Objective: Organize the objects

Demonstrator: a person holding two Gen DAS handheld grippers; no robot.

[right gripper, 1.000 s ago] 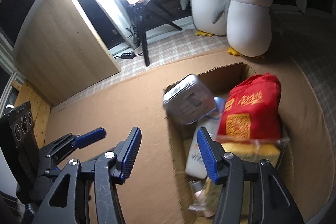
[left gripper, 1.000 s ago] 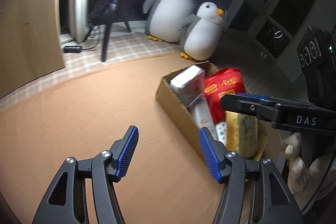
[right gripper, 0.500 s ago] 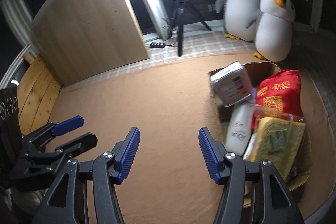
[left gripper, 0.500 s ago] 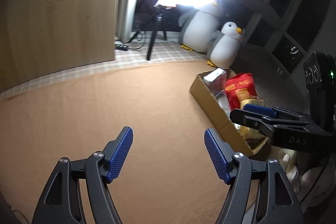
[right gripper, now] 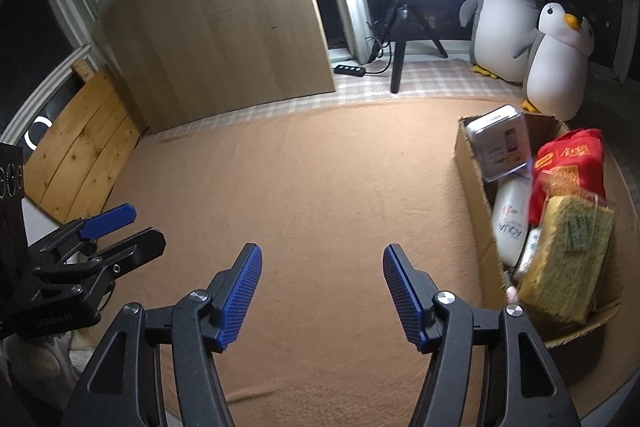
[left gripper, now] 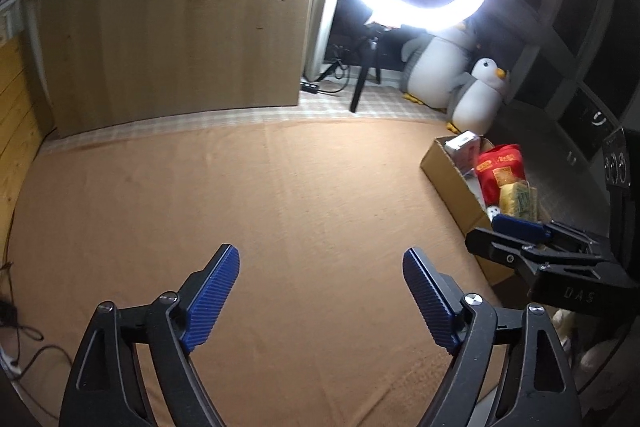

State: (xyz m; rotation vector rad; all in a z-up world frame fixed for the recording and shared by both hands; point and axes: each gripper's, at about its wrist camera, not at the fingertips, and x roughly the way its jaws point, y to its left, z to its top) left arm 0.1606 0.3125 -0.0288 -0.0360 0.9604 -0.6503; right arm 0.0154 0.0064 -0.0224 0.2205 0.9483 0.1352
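Note:
A cardboard box [right gripper: 472, 163] stands at the right on the tan cloth. It holds a silver tin [right gripper: 500, 143], a red bag [right gripper: 568, 163], a white bottle [right gripper: 510, 223] and a yellow-green sponge pack [right gripper: 564, 263]. The box also shows in the left wrist view [left gripper: 448, 175]. My left gripper [left gripper: 320, 295] is open and empty above the cloth, well left of the box. My right gripper [right gripper: 320, 291] is open and empty, just left of the box. Each gripper shows in the other's view, the right one [left gripper: 516, 227] and the left one [right gripper: 108, 219].
Two plush penguins [right gripper: 556, 71] stand behind the box. A ring light on a tripod [right gripper: 400, 39] and a power strip [right gripper: 350, 69] are at the back on a checked mat. A wooden board [right gripper: 224, 27] leans at the back left.
Both grippers have pulled back and up from the box, which now looks smaller and further right. Both stay open and empty.

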